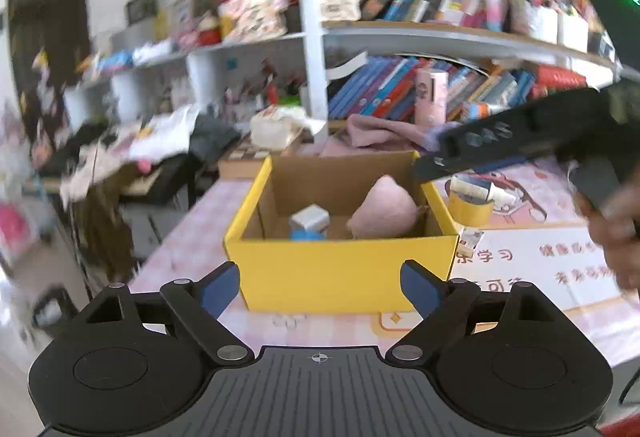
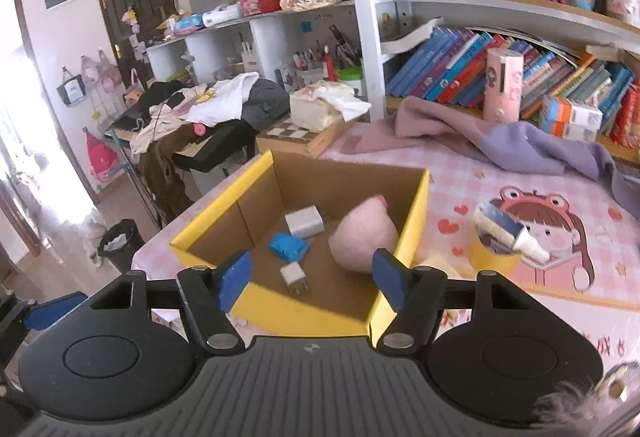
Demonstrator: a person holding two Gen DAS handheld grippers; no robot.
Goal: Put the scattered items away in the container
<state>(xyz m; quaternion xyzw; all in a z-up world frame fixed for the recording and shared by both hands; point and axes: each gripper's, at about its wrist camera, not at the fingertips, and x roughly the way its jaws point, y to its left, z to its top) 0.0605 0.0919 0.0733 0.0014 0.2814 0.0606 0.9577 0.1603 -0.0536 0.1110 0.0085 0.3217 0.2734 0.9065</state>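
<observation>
A yellow cardboard box (image 1: pixel 340 265) stands on the pink table; it also shows in the right wrist view (image 2: pixel 416 213). Inside lie a pink pouch (image 2: pixel 362 241), a grey-white block (image 2: pixel 304 223), a blue item (image 2: pixel 288 247) and a small white charger (image 2: pixel 294 277). My left gripper (image 1: pixel 320 287) is open and empty in front of the box's near wall. My right gripper (image 2: pixel 312 281) is open and empty above the box's near corner; in the left wrist view it hovers over the box's far right corner (image 1: pixel 444 157).
A yellow tape roll (image 2: pixel 494 257) holding a white-capped tube (image 2: pixel 528 243) stands right of the box. Pink and purple cloth (image 2: pixel 500 141) lies at the table's back. Bookshelves (image 2: pixel 480 49) rise behind. A cluttered side desk (image 2: pixel 192 117) and a bin (image 2: pixel 120 241) are left.
</observation>
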